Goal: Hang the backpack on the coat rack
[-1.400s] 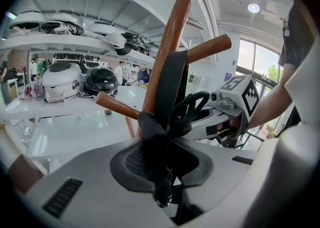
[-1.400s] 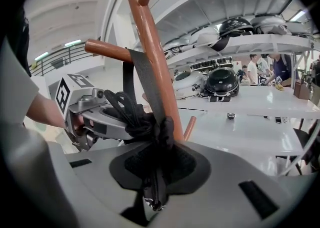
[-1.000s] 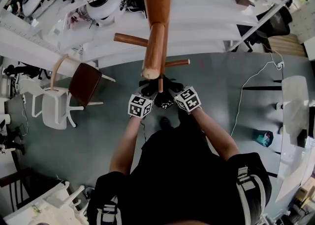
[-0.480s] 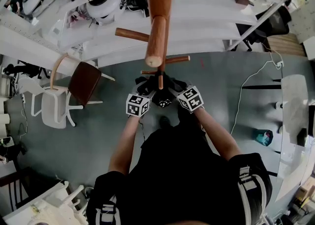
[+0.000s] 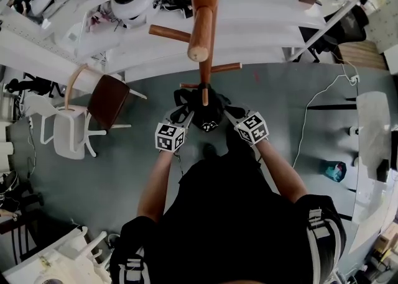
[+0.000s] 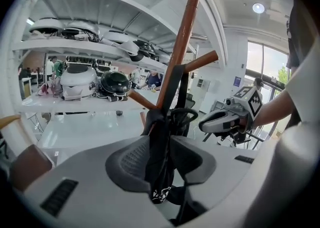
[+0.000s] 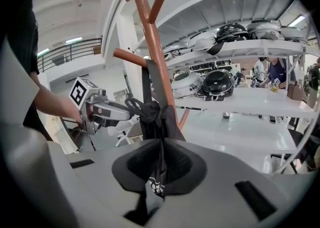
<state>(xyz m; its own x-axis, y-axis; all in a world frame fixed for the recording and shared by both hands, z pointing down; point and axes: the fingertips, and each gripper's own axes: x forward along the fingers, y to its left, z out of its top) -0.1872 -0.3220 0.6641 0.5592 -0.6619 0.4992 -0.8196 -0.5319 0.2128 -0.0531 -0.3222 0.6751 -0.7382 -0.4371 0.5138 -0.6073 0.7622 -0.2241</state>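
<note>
The black backpack (image 5: 205,110) hangs against the wooden coat rack (image 5: 204,3), its top loop over a low peg (image 5: 203,93). My left gripper (image 5: 185,118) is just left of it and my right gripper (image 5: 233,116) just right. In the left gripper view the bag (image 6: 165,137) hangs straight ahead and shows through my closing jaws (image 6: 160,172); the pads do not press on it. In the right gripper view the closing jaws (image 7: 160,164) leave a narrow slit with the bag (image 7: 155,117) beyond. Neither gripper holds it.
A brown and white chair (image 5: 102,105) stands on the grey floor to the left. White shelves (image 5: 261,22) with helmets run behind the rack. A white table edge (image 5: 373,127) and a cable (image 5: 311,115) lie to the right. The person's body fills the lower middle.
Both grippers have drawn back from the backpack towards the person and spread a little apart. The backpack stays hanging on the rack by itself.
</note>
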